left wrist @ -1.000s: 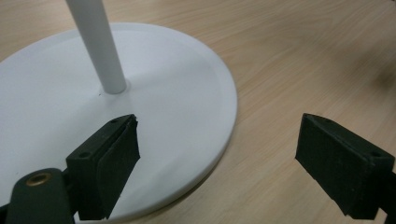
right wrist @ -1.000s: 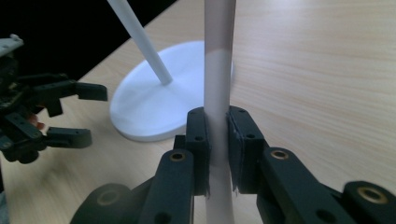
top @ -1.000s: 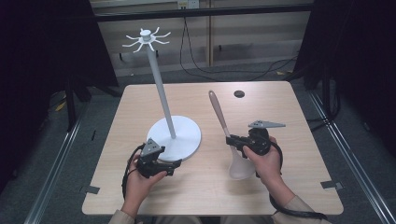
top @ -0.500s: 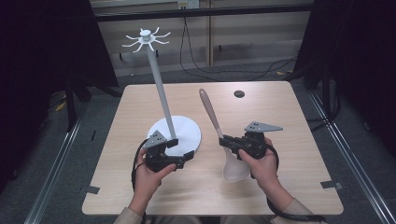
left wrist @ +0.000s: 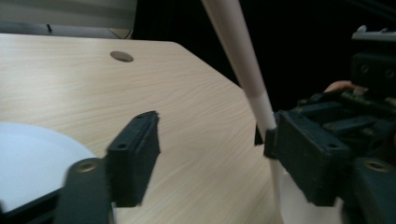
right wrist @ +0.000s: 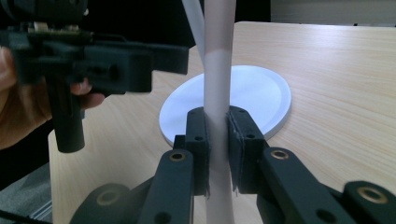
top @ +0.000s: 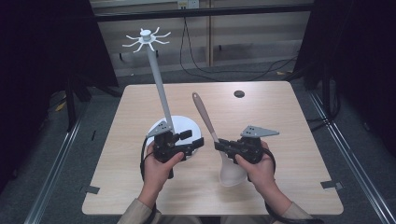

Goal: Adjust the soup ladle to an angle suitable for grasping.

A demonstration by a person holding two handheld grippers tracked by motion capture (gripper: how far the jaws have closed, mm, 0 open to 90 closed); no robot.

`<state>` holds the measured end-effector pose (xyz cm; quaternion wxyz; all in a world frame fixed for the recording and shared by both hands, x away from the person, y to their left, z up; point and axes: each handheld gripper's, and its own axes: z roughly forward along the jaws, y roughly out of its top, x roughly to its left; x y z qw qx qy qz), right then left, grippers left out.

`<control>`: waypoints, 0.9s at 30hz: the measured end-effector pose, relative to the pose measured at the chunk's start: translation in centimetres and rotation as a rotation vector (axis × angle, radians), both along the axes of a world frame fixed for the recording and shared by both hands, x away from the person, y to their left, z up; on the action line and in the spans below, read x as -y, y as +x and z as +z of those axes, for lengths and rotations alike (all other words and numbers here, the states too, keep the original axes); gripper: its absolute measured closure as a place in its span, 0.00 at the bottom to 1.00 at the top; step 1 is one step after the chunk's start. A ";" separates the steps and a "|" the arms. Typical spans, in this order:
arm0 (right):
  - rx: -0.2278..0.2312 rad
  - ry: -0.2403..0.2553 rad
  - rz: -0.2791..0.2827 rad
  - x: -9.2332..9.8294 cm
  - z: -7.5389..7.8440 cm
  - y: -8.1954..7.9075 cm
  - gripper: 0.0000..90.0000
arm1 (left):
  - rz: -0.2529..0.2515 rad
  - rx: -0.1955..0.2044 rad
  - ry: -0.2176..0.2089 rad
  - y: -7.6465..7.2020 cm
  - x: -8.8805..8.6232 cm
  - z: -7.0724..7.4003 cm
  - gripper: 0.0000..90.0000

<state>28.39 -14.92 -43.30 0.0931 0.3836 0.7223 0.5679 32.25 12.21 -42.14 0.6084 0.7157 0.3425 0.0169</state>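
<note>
Pale spatula [top: 208, 125], brownish handle, whitish blade

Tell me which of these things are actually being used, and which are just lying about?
In use:
- spatula, clamped in the right tongs
- white hook stand, beside the open left tongs

Lying about:
- cables on the floor
- round hole in the table

Spatula [right wrist: 218, 79] handle's top — cut off by the frame's upper edge.

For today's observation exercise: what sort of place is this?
Probably a lab recording station: a bare wooden table ringed by dark curtains, loose cables on the floor, and a person working with handheld grippers.
</note>
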 end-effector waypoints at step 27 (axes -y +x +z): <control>0.050 0.018 0.054 -1.5 0.0 -0.4 0.89 | -0.042 0.024 -0.085 0.7 0.9 1.4 0.75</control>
